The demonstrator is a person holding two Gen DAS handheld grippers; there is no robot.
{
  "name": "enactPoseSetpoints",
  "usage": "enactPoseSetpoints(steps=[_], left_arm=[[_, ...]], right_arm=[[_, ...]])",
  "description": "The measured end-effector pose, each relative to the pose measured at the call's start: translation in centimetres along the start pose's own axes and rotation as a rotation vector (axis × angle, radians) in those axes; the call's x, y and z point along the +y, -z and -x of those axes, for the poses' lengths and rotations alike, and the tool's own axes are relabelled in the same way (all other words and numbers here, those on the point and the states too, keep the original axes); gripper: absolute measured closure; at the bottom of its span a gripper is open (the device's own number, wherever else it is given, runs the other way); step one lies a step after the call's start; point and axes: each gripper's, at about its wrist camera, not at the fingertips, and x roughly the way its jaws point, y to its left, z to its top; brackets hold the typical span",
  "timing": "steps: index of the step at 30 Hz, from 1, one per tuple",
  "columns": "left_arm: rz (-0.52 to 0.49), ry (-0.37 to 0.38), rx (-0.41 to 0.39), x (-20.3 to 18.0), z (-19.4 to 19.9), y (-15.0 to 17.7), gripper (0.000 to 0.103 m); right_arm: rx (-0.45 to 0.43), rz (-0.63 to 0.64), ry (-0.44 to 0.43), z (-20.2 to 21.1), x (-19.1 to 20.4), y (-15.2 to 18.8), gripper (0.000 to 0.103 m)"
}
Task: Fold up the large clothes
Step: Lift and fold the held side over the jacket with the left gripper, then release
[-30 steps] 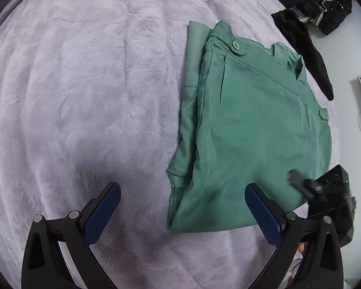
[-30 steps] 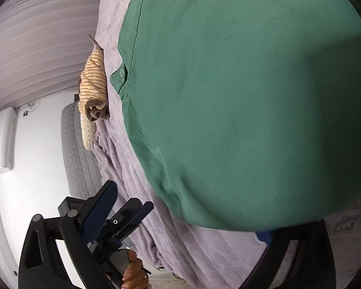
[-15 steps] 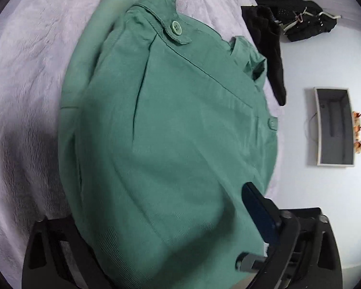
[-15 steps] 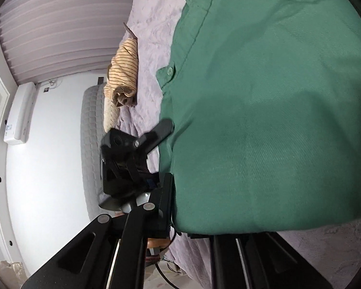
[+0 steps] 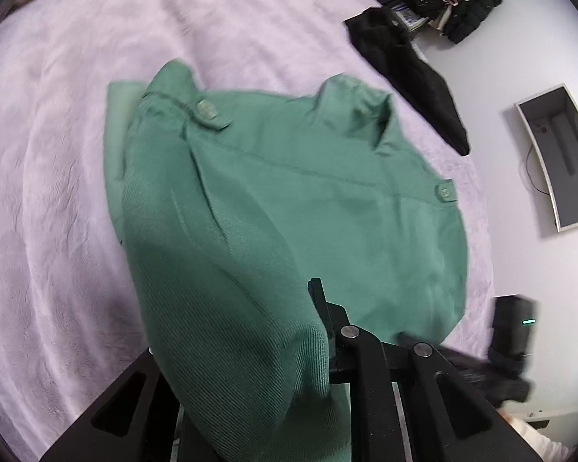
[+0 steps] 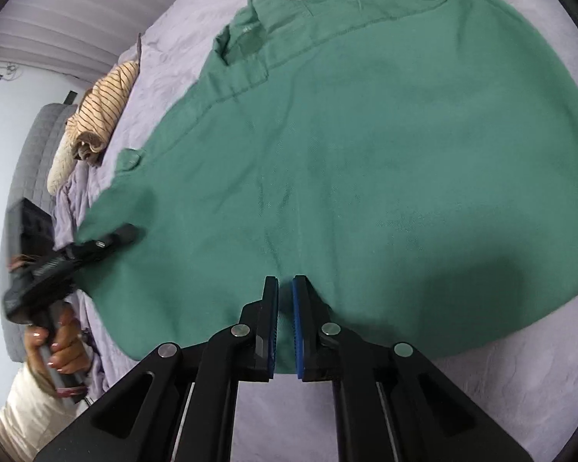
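On the lilac bed (image 5: 57, 192), at centre frame in both wrist views, lies the half-folded green garment (image 6: 366, 154). A second ago both pairs of fingers stood wide open at its near hem; now the left gripper (image 5: 320, 331) has just been closing and its fingers pinch the lower left corner, cloth draped over them, while the right gripper (image 6: 285, 319) is clamped on the hem, cloth between its blue pads. With both corners gripped and raised, the next fold towards the collar at upper frame can probably begin.
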Motion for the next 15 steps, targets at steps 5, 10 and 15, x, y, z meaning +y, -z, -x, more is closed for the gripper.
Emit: enactPoseSetpoints(steps=[5,10,15], left_arm=[[-0.105,-0.019,-0.04,-7.2,0.7,-0.9,0.084],[-0.265,-0.097,-0.052,-15.5,0.0,-1.3,0.084],[-0.46,-0.208,0.004,-24.6,-5.2,-0.9,0.084]], right_arm=[[0.051,0.099,0.072,-3.4,0.7,-0.4,0.097],[0.102,0.016,-0.174,-1.2,-2.1,-1.6,0.096],[-0.035,-0.042,-0.247,5.7,-7.9,-3.1,0.096]])
